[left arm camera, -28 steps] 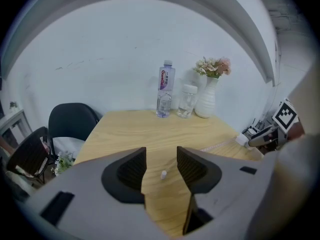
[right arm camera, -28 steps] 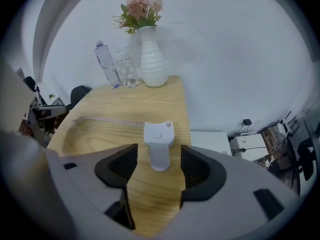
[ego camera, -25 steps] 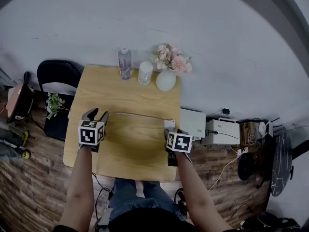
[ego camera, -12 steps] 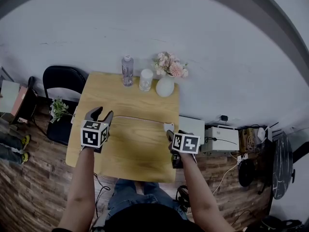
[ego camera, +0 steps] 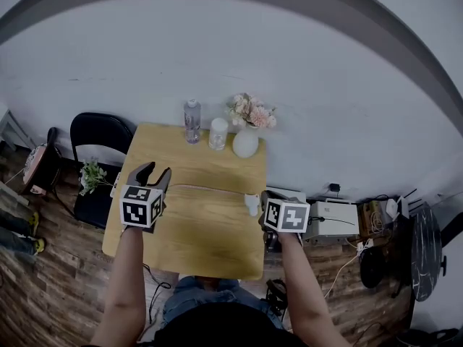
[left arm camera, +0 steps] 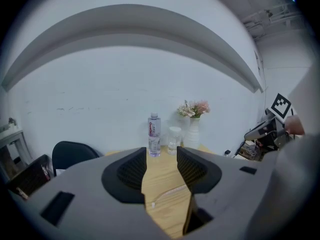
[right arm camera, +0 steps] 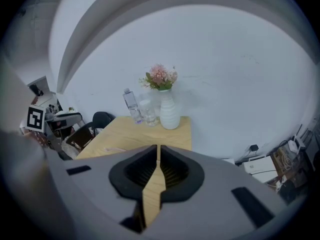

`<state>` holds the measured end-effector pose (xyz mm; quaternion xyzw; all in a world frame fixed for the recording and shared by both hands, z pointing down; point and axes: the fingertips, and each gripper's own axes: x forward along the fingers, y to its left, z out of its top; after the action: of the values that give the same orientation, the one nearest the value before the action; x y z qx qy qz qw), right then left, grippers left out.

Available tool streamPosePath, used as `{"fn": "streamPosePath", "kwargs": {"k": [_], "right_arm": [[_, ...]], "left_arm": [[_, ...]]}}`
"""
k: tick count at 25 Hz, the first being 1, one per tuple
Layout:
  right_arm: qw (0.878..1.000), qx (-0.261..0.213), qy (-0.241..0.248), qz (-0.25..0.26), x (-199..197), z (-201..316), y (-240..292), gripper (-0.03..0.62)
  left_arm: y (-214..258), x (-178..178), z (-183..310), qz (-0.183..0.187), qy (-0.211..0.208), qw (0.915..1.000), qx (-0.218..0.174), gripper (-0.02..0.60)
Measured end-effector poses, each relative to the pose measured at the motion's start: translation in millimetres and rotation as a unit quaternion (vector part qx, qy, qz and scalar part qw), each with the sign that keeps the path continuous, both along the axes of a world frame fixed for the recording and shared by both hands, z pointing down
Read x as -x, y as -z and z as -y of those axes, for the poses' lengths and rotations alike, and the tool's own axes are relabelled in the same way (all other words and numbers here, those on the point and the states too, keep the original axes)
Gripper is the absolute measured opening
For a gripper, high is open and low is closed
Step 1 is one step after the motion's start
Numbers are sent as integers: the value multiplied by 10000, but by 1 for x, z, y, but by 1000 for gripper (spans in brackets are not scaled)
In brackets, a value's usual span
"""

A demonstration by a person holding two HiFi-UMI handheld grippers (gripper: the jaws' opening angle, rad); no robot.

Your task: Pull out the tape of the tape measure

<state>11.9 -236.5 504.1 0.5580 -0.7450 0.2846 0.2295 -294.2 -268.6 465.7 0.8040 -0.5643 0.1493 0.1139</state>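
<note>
The white tape measure body (ego camera: 252, 204) lies near the right edge of the wooden table (ego camera: 202, 230). Its pale tape (ego camera: 210, 189) runs left across the tabletop, and in the left gripper view the tape (left arm camera: 167, 194) lies on the wood beyond the jaws. My left gripper (ego camera: 150, 174) hangs above the table's left side, open, its jaws (left arm camera: 161, 169) apart and empty. My right gripper (ego camera: 265, 199) hangs over the right edge beside the tape measure body, apart from it. Its jaws (right arm camera: 158, 164) have just been closing and are shut with nothing between them.
A water bottle (ego camera: 192, 120), a clear jar (ego camera: 218, 133) and a white vase of pink flowers (ego camera: 246, 142) stand along the table's far edge. A black chair (ego camera: 98, 132) and a small plant (ego camera: 92, 176) are on the left. White boxes (ego camera: 333, 212) and cables lie on the floor at the right.
Both grippers have risen above the table, which now looks smaller in the head view. The tape measure and its pulled-out tape stay on the tabletop.
</note>
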Motion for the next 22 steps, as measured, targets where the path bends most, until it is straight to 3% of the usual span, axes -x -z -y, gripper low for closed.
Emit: {"fn": "streamPosePath", "kwargs": {"k": [9,15,19,22], "right_arm": [[9947,-954,386,2,8,11,64,14],[9739,-2134,750,-170,17,13,127,14],[9577,-2710,882,-395,22,9,158,14],[9484,-3009,901,-443,25,6,174,14]], "left_arm": [[40,8,-3,-138,85,9986,-509,178],[75,7,-10,-33,66,9931,-1167,108],[103,8,-11,33,69,9863,-1647,20],[122,6,-14,38,-33,9810,-1941,12]]}}
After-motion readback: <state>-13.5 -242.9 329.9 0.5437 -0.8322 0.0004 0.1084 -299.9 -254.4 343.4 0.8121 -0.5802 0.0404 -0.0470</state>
